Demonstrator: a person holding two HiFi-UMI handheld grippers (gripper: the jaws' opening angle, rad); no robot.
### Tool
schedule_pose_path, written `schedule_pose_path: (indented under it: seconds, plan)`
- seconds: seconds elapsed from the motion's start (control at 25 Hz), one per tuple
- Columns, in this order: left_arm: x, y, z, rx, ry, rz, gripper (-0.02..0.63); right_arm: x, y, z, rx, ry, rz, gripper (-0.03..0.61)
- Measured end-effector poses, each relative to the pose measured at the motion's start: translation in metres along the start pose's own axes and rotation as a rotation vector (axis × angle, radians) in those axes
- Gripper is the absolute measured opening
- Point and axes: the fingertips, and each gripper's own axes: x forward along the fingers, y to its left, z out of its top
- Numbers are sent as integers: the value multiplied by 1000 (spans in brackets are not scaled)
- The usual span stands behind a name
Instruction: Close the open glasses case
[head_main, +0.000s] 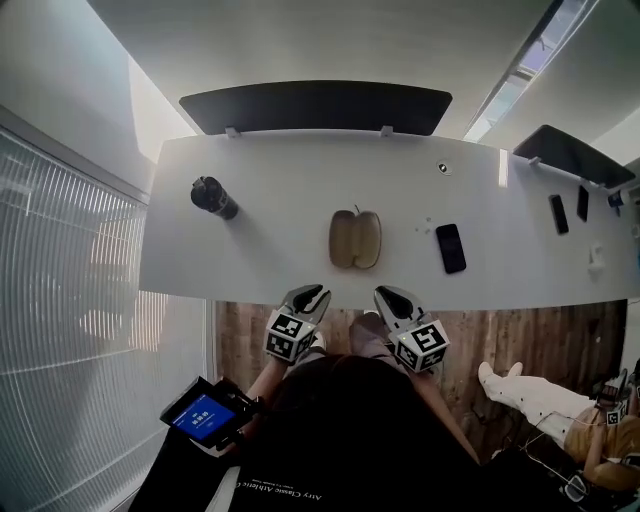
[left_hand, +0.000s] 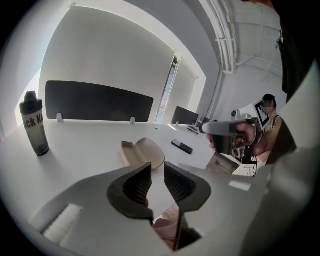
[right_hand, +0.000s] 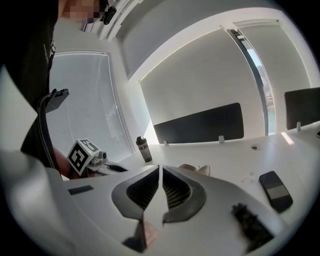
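The tan glasses case (head_main: 355, 240) lies open, its two halves spread flat, near the front middle of the white table (head_main: 290, 170). It also shows ahead of the jaws in the left gripper view (left_hand: 145, 152) and peeks over the jaws in the right gripper view (right_hand: 200, 170). My left gripper (head_main: 312, 298) hovers at the table's front edge, short of the case, its jaws (left_hand: 157, 167) parted with nothing between them. My right gripper (head_main: 392, 298) hangs beside it, jaws (right_hand: 160, 169) closed tip to tip and empty.
A black shaker bottle (head_main: 213, 197) stands at the table's left. A dark phone (head_main: 450, 247) lies right of the case. A black divider panel (head_main: 315, 105) runs along the far edge. A seated person (head_main: 545, 400) is at lower right; window blinds (head_main: 60, 250) line the left.
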Motion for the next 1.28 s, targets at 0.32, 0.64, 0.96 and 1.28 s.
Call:
schedule_pose_path:
  seconds: [0.32, 0.64, 0.96, 1.28]
  plan:
    - [32, 16, 19, -132, 28, 131, 113, 14, -59, 19, 8, 19, 92, 70]
    - [66, 44, 3, -226, 126, 134, 127, 27, -86, 11, 13, 111, 64, 129]
    - [93, 82, -4, -271, 211, 132, 130, 44, -85, 12, -1, 177, -9, 176]
    - [112, 91, -14, -264, 265, 31, 130, 59, -79, 14, -19, 201, -65, 176]
